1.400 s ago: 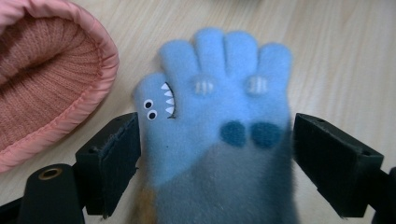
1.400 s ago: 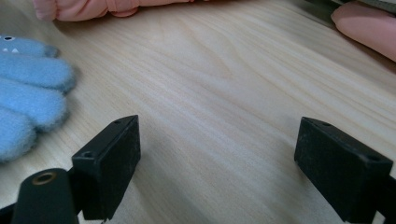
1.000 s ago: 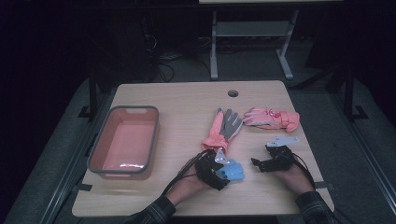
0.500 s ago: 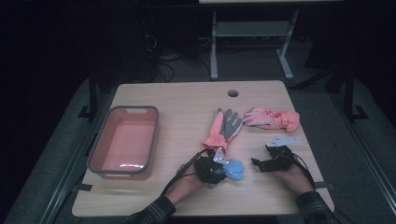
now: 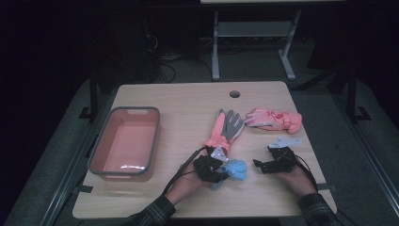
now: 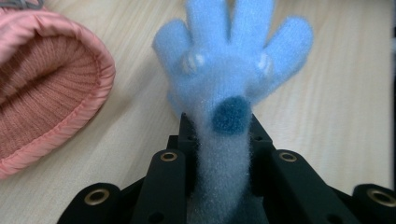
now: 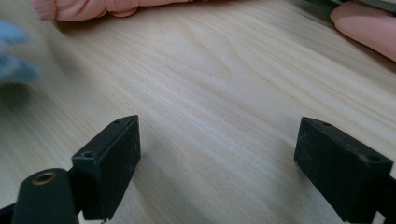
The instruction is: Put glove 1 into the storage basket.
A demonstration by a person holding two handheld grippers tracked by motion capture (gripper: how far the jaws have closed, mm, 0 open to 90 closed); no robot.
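A fluffy light-blue glove (image 5: 235, 168) lies near the table's front edge. My left gripper (image 5: 220, 171) is shut on its cuff end. In the left gripper view the blue glove (image 6: 233, 70) stands up between the black jaws, fingers spread away from me. The jaws of my left gripper (image 6: 219, 128) have just been closing, and they pinch the fluff. To the right of the glove, my right gripper (image 5: 261, 165) rests low over the wood. In its own view my right gripper (image 7: 219, 154) is open with bare table between the jaws.
A pink-and-grey work glove (image 5: 226, 128) lies just beyond the left gripper, its pink cuff (image 6: 42, 93) close by. A pink padded glove (image 5: 273, 119) lies at the right rear. An orange tray (image 5: 96, 151) with a grey rim stands at the left.
The left jaws have come together on the blue glove, which shifted slightly. The right hand has stayed where it was.
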